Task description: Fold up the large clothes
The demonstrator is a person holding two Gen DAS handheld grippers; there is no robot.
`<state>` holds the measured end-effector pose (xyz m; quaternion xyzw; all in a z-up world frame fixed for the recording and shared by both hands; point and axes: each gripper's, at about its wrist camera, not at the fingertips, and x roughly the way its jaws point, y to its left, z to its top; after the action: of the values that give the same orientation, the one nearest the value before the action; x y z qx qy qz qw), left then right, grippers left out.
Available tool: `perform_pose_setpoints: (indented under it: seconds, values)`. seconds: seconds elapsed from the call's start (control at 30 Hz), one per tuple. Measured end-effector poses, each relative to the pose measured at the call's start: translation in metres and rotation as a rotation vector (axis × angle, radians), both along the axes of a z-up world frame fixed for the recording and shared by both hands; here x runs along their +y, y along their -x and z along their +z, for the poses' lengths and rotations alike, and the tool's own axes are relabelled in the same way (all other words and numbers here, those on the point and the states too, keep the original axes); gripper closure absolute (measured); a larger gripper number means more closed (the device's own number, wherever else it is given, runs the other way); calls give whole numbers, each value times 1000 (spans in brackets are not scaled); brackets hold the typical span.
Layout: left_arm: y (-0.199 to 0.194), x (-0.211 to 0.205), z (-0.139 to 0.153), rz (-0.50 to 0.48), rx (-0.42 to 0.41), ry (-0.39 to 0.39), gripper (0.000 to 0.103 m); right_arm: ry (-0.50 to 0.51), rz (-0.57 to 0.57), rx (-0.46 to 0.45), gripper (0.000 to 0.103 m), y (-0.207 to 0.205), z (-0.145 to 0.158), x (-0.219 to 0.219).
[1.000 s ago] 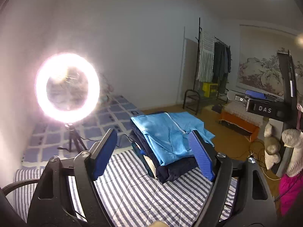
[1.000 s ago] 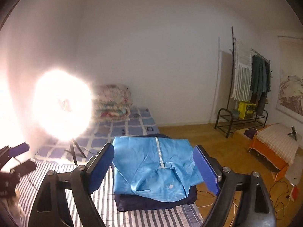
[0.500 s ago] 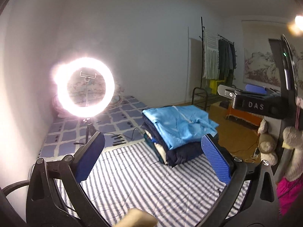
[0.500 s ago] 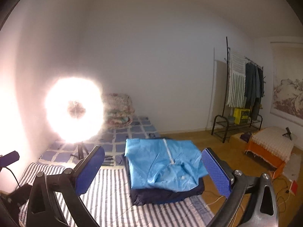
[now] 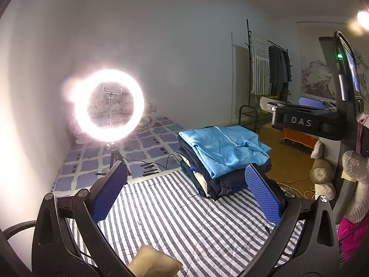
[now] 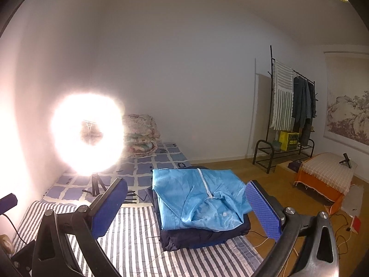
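Ahead of both tools, a stack of folded clothes (image 5: 221,161) rests on the blue-and-white striped mattress cover (image 5: 175,226). A light blue zippered garment (image 6: 200,198) lies folded on top, over dark navy pieces (image 6: 203,237), with lighter layers showing at the stack's side in the left wrist view.

The left gripper (image 5: 184,191) has its two blue-padded fingers (image 5: 108,194) spread wide with nothing between them but open air. The stack sits beyond its tips, toward the right finger, whose pad edge overlaps the pile only in line of sight. The right gripper (image 6: 184,207) is likewise spread wide and holds nothing. The stack appears between its two fingers (image 6: 263,210) and further out, not touching either pad.

To the left beyond both tools, a glaring ring light (image 5: 109,106) stands on a small tripod on a blue checked sheet (image 6: 143,170). Folded floral bedding (image 6: 140,133) sits against the wall behind it. Off to the right, past the right fingers, a black clothes rack (image 6: 290,106) carries a striped cloth and dark garments, and a low orange-skirted bed (image 6: 322,180) stands on the wooden floor. In the left wrist view, a black device marked DAS (image 5: 302,121) and plush toys (image 5: 322,175) fill the right edge, and a pale rounded object (image 5: 154,263), too blurred to identify, sits at the bottom.
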<state>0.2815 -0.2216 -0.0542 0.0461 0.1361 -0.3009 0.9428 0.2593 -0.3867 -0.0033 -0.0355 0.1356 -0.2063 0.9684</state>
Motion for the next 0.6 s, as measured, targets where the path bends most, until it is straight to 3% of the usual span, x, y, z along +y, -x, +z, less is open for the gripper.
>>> perform_pose_setpoints:
  seconds: [0.6]
  values:
    - [3, -3, 1, -23, -11, 5, 0, 0, -20, -5, 0, 0, -4, -3]
